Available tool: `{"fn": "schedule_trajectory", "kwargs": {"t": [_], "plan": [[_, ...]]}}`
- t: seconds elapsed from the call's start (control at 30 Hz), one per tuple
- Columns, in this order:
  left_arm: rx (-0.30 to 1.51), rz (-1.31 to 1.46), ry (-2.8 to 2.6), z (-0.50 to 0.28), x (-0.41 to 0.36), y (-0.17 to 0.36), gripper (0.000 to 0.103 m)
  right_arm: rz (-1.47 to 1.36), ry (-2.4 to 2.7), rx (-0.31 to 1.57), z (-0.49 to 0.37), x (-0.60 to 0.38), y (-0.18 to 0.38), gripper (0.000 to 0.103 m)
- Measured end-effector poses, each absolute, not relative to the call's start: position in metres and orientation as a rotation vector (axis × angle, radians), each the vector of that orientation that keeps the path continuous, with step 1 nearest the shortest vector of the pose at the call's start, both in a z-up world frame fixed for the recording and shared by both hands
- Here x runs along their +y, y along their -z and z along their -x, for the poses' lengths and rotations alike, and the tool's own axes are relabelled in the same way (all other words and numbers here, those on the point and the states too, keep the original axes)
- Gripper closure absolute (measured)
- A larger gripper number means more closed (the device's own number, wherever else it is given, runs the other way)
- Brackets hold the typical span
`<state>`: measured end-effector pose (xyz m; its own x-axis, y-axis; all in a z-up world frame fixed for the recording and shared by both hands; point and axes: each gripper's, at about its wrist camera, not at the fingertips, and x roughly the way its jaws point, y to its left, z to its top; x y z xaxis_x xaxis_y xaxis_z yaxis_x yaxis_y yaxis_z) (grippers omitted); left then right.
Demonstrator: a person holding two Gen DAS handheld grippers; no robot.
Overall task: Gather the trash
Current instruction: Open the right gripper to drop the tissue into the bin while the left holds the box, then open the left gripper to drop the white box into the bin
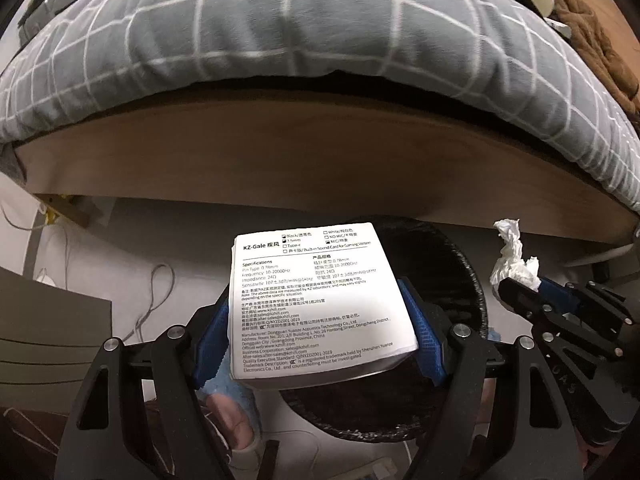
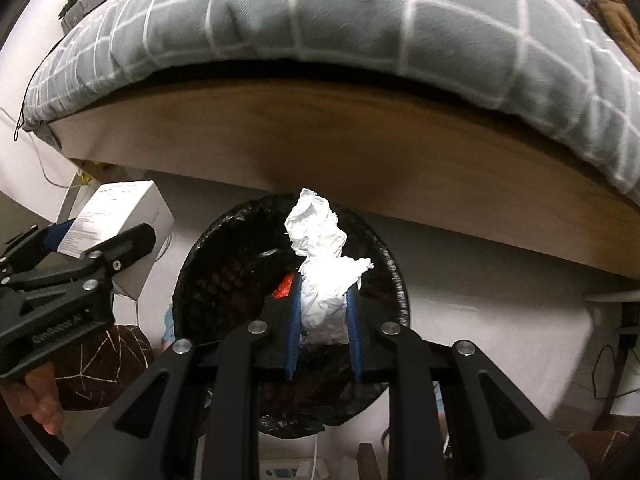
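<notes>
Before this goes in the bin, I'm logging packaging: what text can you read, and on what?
On the white cardboard box held in the left gripper:
"KZ-Gale"
"Specifications"
"Frequency: 10-20000Hz"
"Impedance: 24Ω"
"Official web: www.kzhifi.com"
The box's remaining fine print and Chinese lines are too small to quote reliably.
On the left gripper's black body: "GenRobot.AI", blurred.
The crumpled white tissue in the right gripper carries none.

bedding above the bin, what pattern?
Grey bedding with a thin white grid of lines, hanging over the wooden bed frame. Left wrist view shows it best.
</notes>
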<state>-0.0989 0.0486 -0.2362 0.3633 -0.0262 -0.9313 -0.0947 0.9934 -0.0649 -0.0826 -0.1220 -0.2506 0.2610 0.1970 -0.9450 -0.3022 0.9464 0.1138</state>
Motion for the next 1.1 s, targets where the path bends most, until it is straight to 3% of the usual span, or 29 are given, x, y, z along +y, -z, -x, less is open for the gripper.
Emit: {"fn": "schedule_trajectory", "kwargs": {"t": [0.1,0.47,0.63,0.83,1.1], "plan": [[1.208,0.12,-0.056,0.102,0.057,0.24,0.028,0.108,-0.352,1.266,0.082,-0.115,0.256,0.078],[1.229,0.115,-0.044,0.104,0.057,0.251,0.028,0.114,-0.312,1.227,0.08,-0.124,0.255,0.032],[1.23,0.101,-0.016,0.103,0.035,0.246,0.028,0.083,-0.251,1.202,0.078,-0.153,0.249,0.018],[1.225,0.071,0.027,0.101,0.008,0.241,0.028,0.058,-0.173,1.178,0.078,-0.183,0.242,0.01],[1.211,0.032,0.052,0.1,-0.014,0.237,0.025,0.03,-0.136,1.163,0.073,-0.199,0.234,0.01]]}}
